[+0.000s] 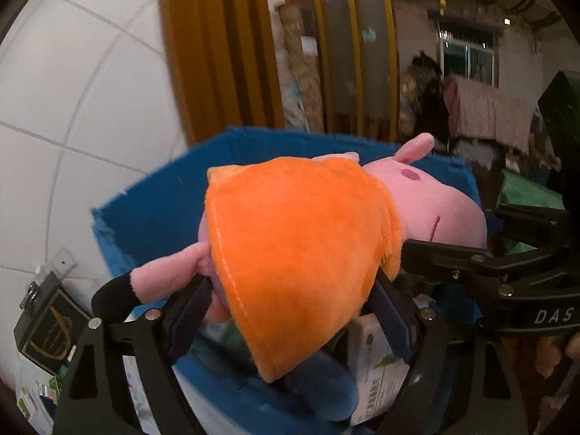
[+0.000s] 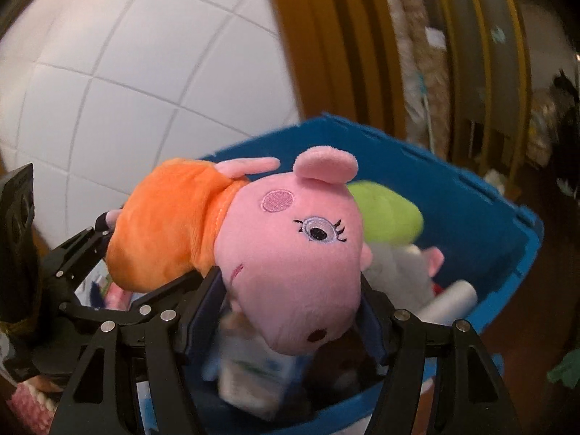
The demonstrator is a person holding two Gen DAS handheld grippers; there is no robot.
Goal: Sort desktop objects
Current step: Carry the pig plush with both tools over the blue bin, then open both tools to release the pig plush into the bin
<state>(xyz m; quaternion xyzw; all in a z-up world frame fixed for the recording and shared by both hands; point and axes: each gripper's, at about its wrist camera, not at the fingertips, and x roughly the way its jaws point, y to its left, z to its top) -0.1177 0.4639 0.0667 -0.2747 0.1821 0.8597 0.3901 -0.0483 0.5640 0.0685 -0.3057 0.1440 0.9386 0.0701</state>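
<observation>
Two grippers clamped one plush pig (image 1: 301, 253) above a blue bin (image 1: 159, 203). The left gripper (image 1: 290, 308) pinched its orange dress; the right gripper (image 2: 293, 311) squeezed its pink head. A green toy (image 2: 388, 214) lay in the bin at two o'clock from the head.

It looks like a lived-in home: white wall tiles (image 1: 72, 83), a wooden door frame (image 1: 214, 54), and laundry (image 1: 489, 116) hanging below a window (image 1: 467, 58).
</observation>
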